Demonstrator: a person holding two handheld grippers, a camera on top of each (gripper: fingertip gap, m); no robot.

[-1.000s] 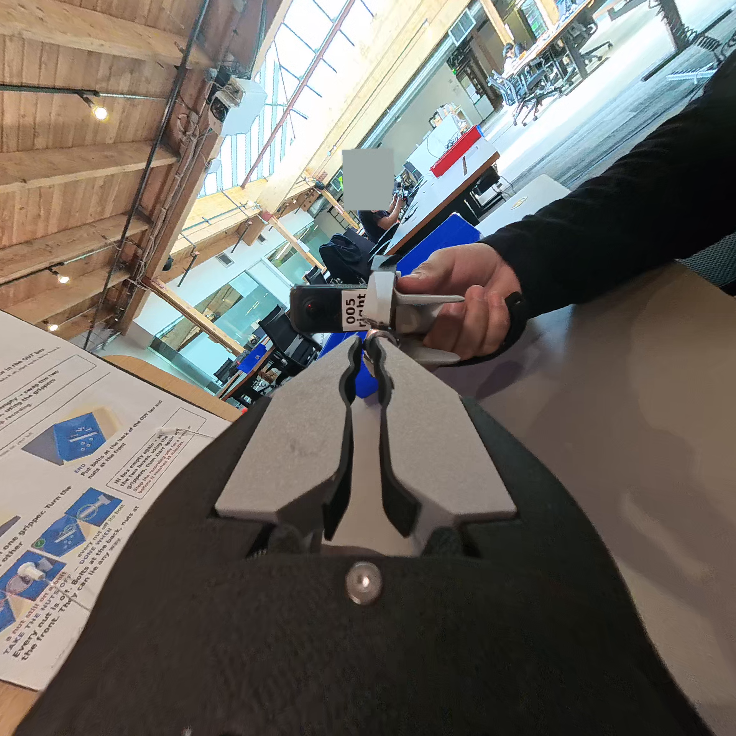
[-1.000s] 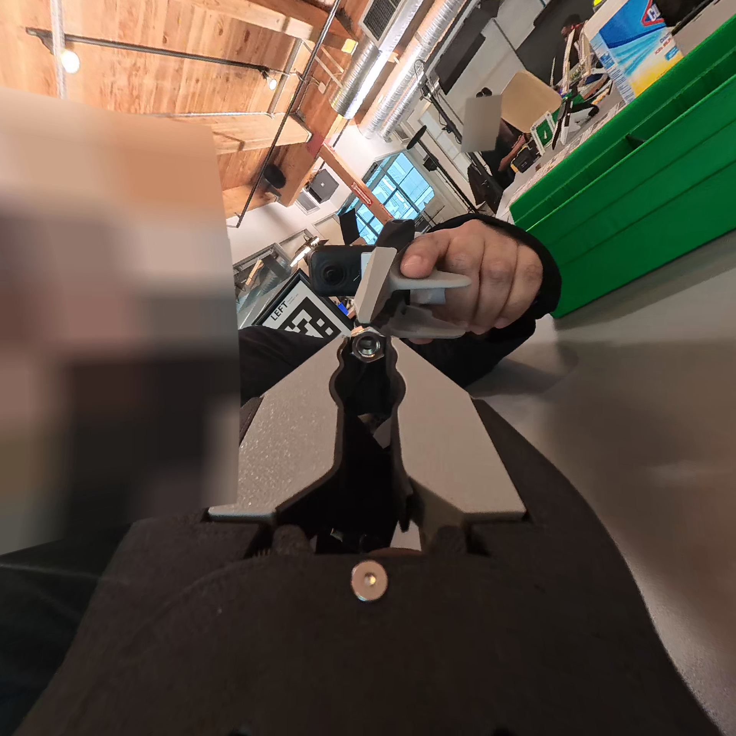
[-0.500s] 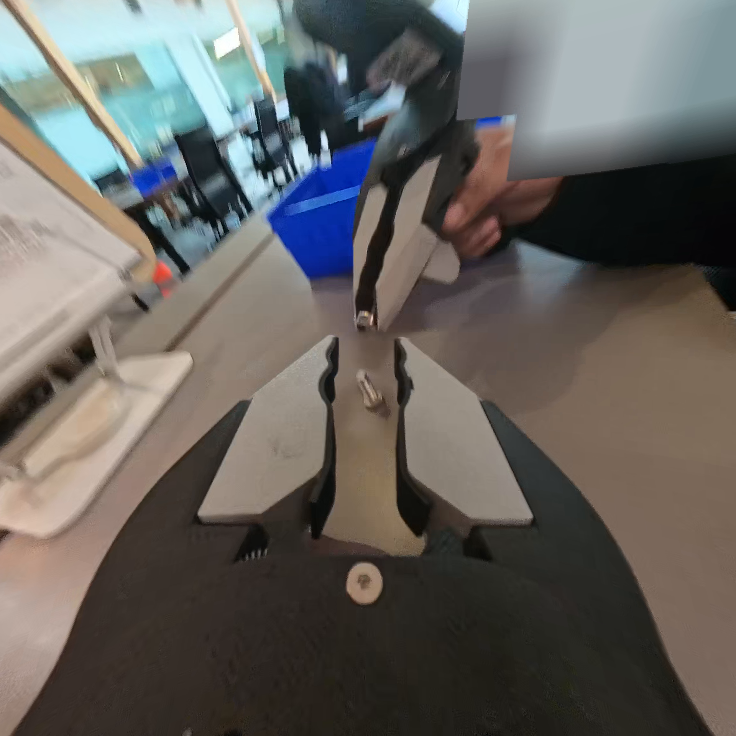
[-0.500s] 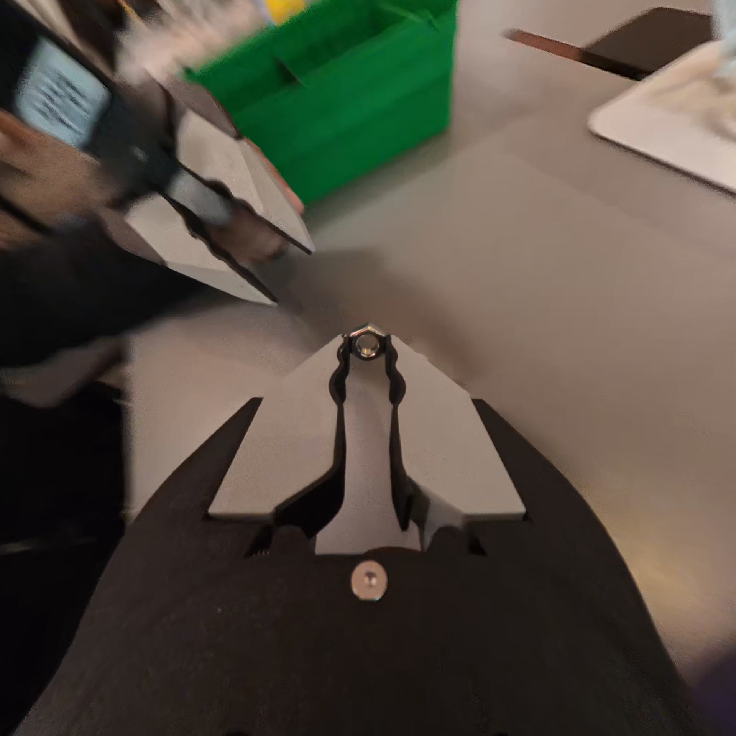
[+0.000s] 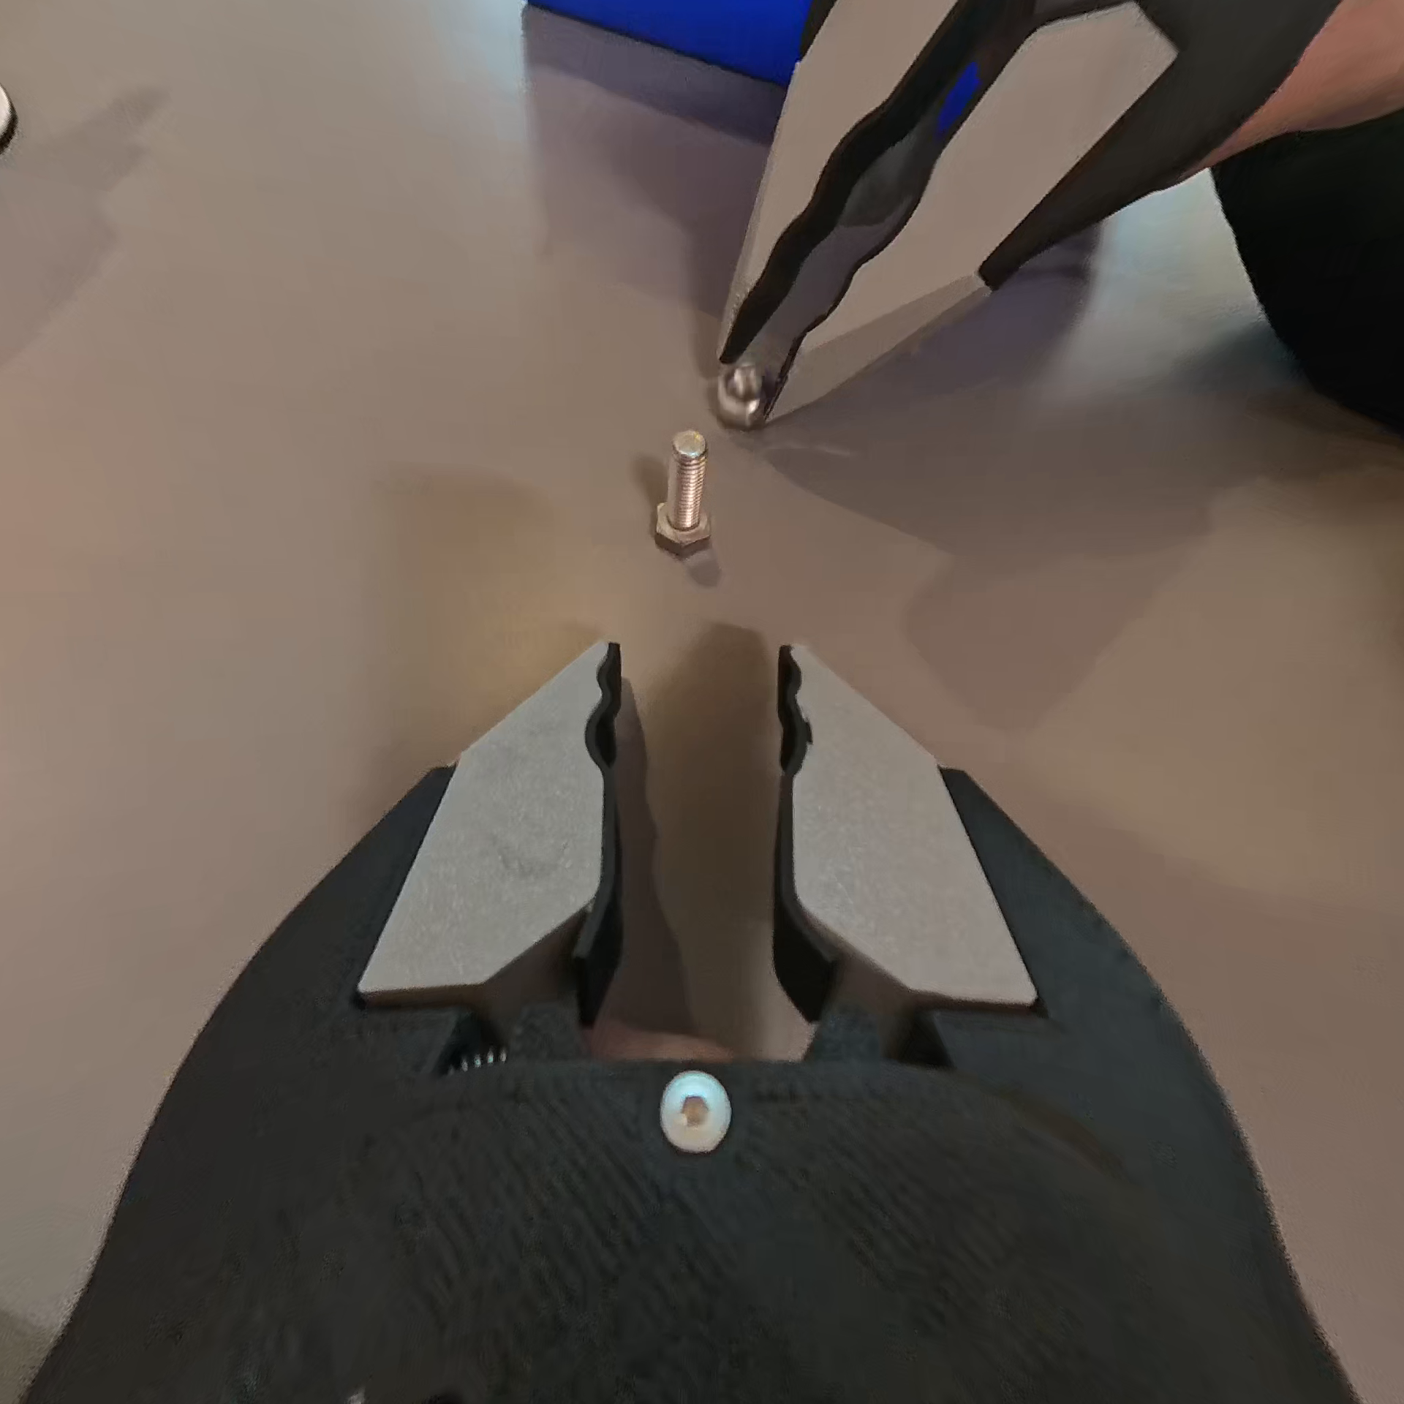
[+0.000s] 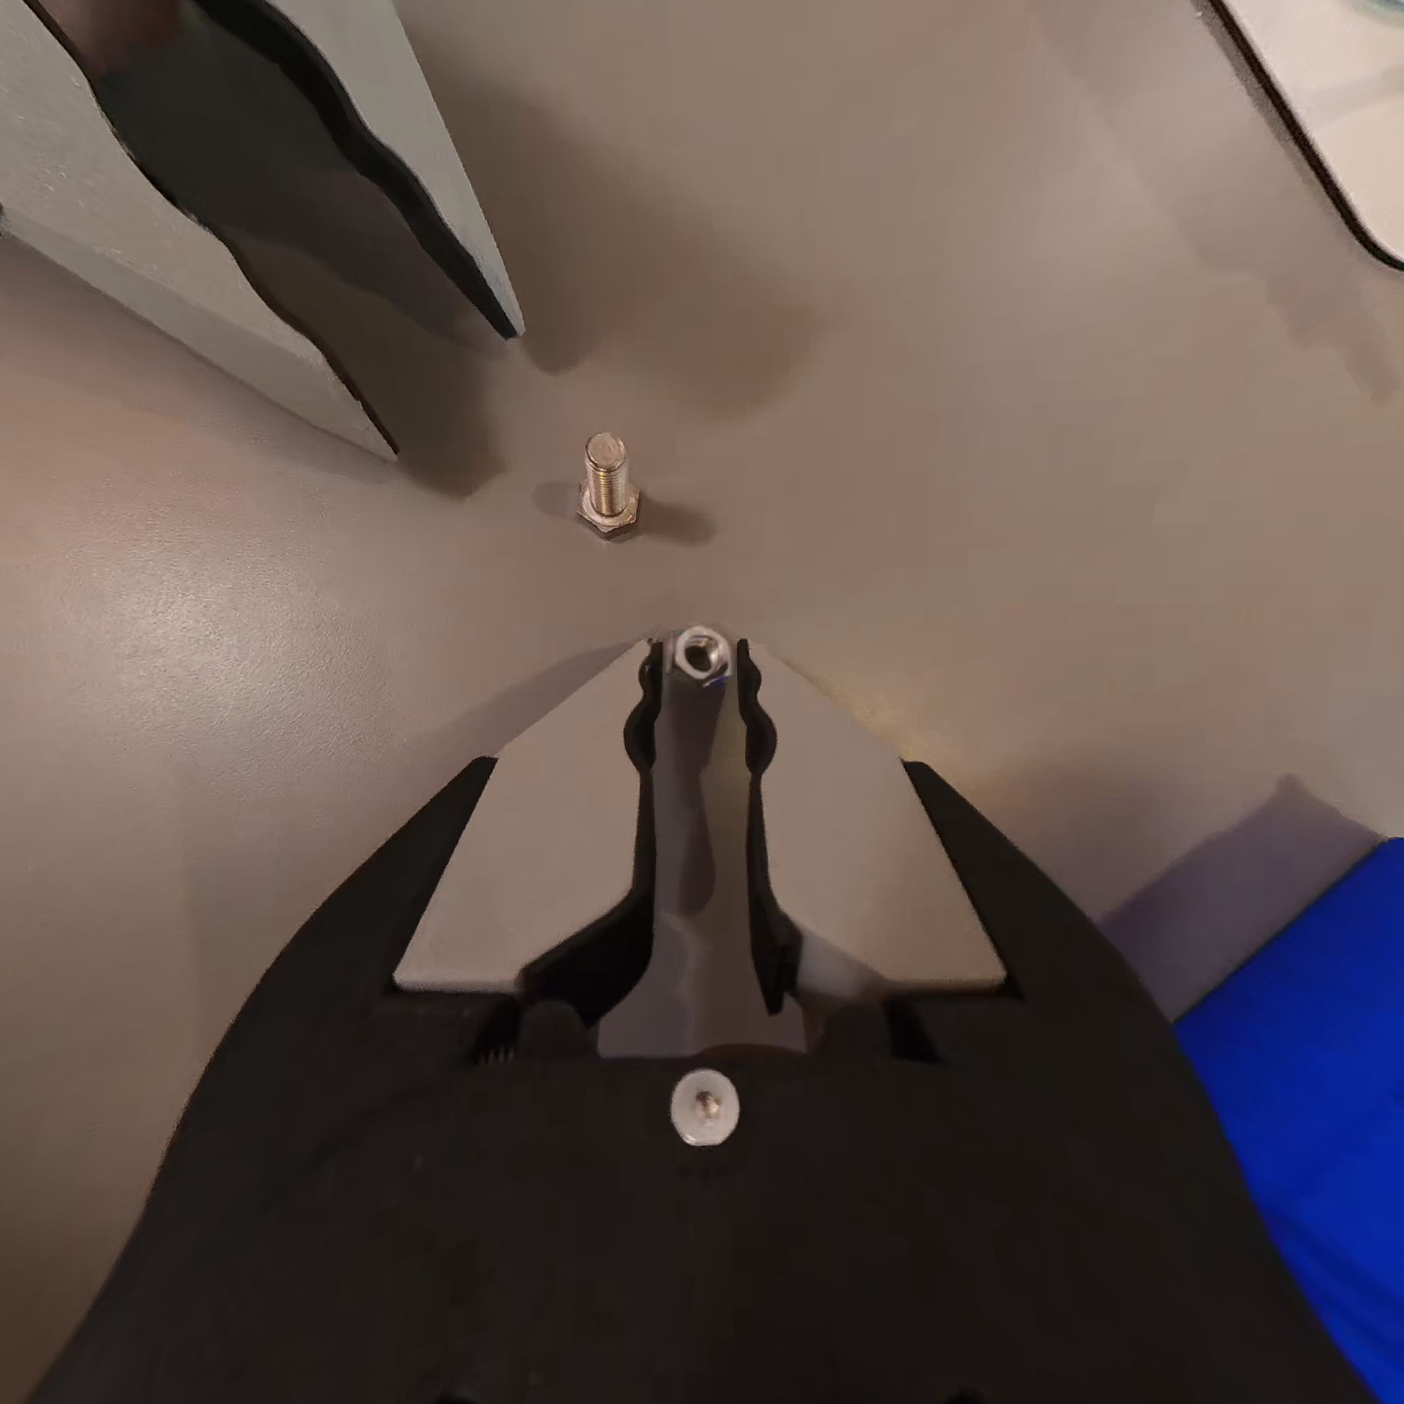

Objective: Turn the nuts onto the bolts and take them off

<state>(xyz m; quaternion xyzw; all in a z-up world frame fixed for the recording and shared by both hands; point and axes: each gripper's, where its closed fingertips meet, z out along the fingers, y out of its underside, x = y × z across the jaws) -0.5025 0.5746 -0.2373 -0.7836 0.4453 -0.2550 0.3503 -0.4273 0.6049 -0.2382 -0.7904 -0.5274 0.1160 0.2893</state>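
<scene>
- Soft, even indoor light falls on the grey tabletop; nothing is harsh or dim.
- The upright bolt is sharp and casts short, faint shadows to both sides.
- The nut looks slightly blurred in the left wrist view.
- Wide-angle bending stretches the edges of both views.
- A pale sheen lies on the tabletop at left in the right wrist view.

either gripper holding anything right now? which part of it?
Right gripper pinches the nut by its outer sides, right at the fingertips. Left gripper is open and empty; the bolt stands free on its head.
</scene>
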